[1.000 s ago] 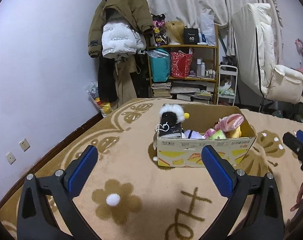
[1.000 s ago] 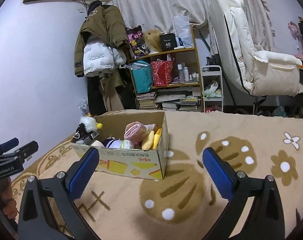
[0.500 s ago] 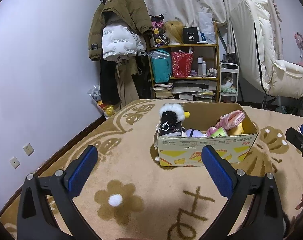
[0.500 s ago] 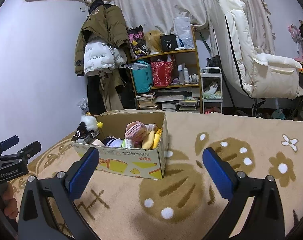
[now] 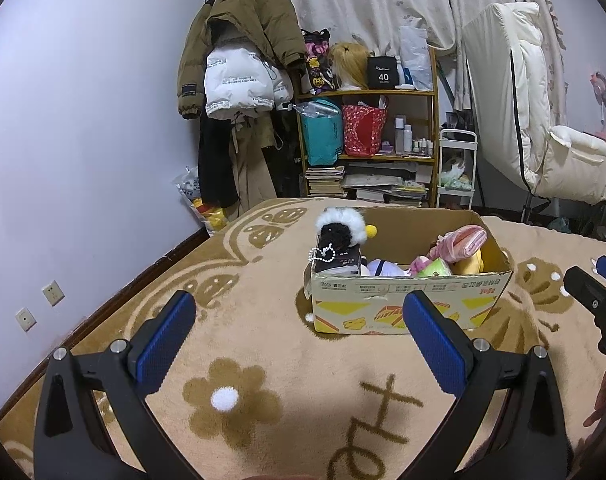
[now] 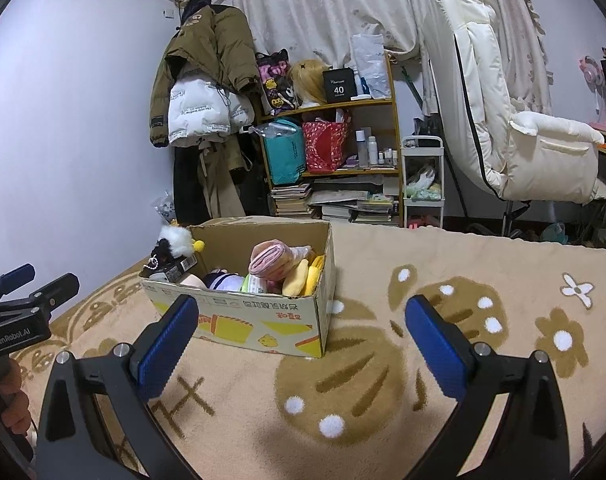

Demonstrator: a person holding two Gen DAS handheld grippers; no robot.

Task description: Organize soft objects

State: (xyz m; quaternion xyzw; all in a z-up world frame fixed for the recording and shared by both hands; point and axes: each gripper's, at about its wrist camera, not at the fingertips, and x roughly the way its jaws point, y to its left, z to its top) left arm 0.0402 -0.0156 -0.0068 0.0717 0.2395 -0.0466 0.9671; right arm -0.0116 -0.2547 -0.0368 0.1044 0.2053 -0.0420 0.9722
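A cardboard box [image 5: 407,308] stands on the patterned beige blanket [image 5: 263,320]. It holds several soft toys: a black and white plush [image 5: 340,236] at its left end, a pink rolled plush [image 5: 465,240], a yellow one [image 5: 471,265]. The box [image 6: 263,320] and pink plush [image 6: 273,260] also show in the right wrist view. My left gripper [image 5: 301,344] is open and empty, short of the box. My right gripper [image 6: 301,344] is open and empty, to the box's right front.
A wooden shelf [image 5: 367,152] with bags and books stands behind, with hanging coats [image 5: 239,76] to its left and a white chair [image 5: 543,128] on the right. The wall [image 5: 83,160] runs along the blanket's left edge.
Both grippers have risen and pulled back slightly from the box. Both stay open and empty. The box and toys have not moved.
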